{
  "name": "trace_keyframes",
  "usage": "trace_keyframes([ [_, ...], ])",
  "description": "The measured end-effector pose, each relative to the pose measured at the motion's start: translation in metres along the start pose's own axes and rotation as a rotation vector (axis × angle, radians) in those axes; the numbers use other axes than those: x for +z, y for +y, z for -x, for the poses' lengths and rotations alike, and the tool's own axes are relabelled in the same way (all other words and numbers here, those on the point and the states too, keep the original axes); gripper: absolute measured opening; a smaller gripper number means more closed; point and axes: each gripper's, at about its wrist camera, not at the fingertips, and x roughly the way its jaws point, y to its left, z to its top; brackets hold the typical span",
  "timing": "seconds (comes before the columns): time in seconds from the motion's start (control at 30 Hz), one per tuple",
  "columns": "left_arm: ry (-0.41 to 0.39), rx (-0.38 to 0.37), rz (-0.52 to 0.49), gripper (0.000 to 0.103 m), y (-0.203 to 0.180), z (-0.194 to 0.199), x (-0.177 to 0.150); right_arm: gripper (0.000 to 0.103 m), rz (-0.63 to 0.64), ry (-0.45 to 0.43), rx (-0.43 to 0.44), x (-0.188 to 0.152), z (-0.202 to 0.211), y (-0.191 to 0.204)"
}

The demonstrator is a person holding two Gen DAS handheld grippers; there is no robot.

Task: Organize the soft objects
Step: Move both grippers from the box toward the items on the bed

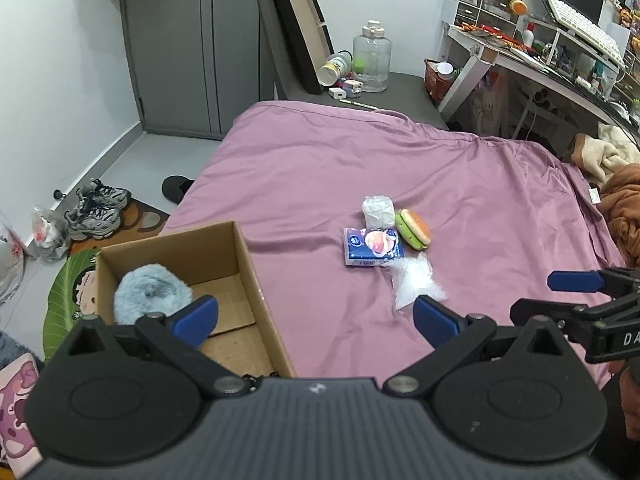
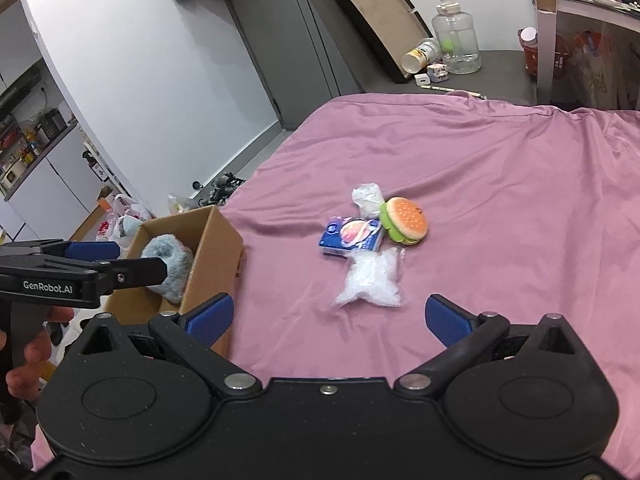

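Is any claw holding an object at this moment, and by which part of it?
Nothing is held. The left claw and the right claw are both open and empty, above the bed short of the clear plastic bag.

A clear water jug (image 1: 372,58) with a white cap stands at 12 o'clock on a grey ledge (image 1: 404,92) beyond the bed; a tipped white canister (image 1: 334,68) lies just beside it, at its 9 o'clock, against a leaning black tray (image 1: 298,20); grey sneakers (image 1: 96,210) sit on the floor at 9 o'clock; a cluttered desk (image 1: 536,60) with a white keyboard (image 1: 582,28) fills 2 o'clock; grey cabinet doors (image 1: 192,44) stand at 11 o'clock
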Motion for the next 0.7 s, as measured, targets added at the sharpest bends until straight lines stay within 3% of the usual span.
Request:
trace_keyframes([
  [0.43, 0.022, -0.022, -0.025, 0.101, -0.013, -0.047, 0.013, 0.103, -0.030, -0.012, -0.025, 0.007, -0.026, -0.033],
  [0.7, 0.042, -0.078, -0.024, 0.088, -0.026, -0.083, 0.022, 0.097, -0.126, 0.000, -0.036, 0.013, -0.040, -0.065],
])
